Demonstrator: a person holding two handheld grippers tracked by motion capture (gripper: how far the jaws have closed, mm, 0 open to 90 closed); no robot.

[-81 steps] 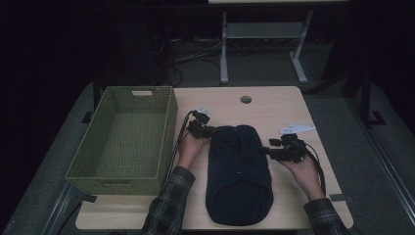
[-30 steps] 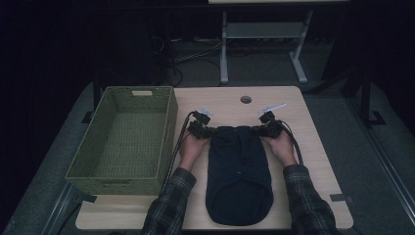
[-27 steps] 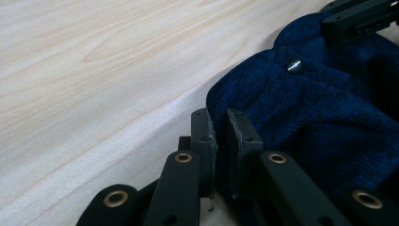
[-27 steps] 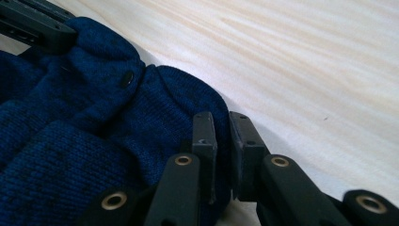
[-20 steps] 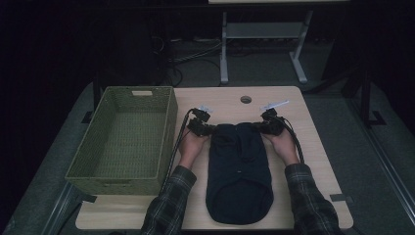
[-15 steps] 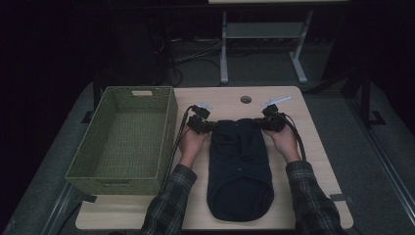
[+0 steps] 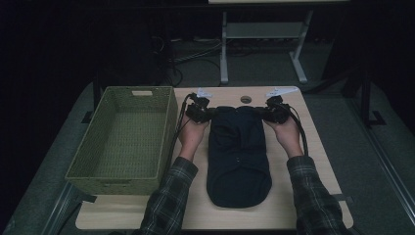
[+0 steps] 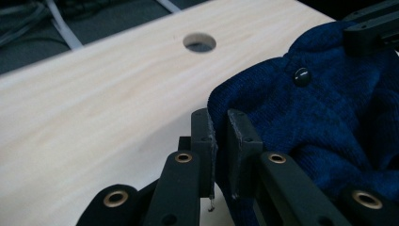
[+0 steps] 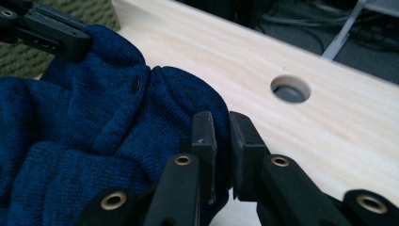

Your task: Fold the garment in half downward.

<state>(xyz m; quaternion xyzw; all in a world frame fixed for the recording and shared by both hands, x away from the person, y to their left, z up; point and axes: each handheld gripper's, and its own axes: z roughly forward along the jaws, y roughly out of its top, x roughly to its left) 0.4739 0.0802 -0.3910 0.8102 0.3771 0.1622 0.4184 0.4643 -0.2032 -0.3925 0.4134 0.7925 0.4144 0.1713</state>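
A dark blue knitted garment (image 7: 238, 149) is pinched at its far corners by the left claw (image 7: 209, 114) and the right claw (image 7: 267, 113), both clamped nearly shut on the cloth, above the wooden worktop (image 7: 318, 161) (a green woven basket (image 7: 126, 139) stands alongside).

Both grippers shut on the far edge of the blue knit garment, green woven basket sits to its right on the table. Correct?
Not quite. The high view shows the green woven basket to the left of the blue knit garment, beside the left gripper. The rest holds: left and right gripper are each shut on the garment's far edge.
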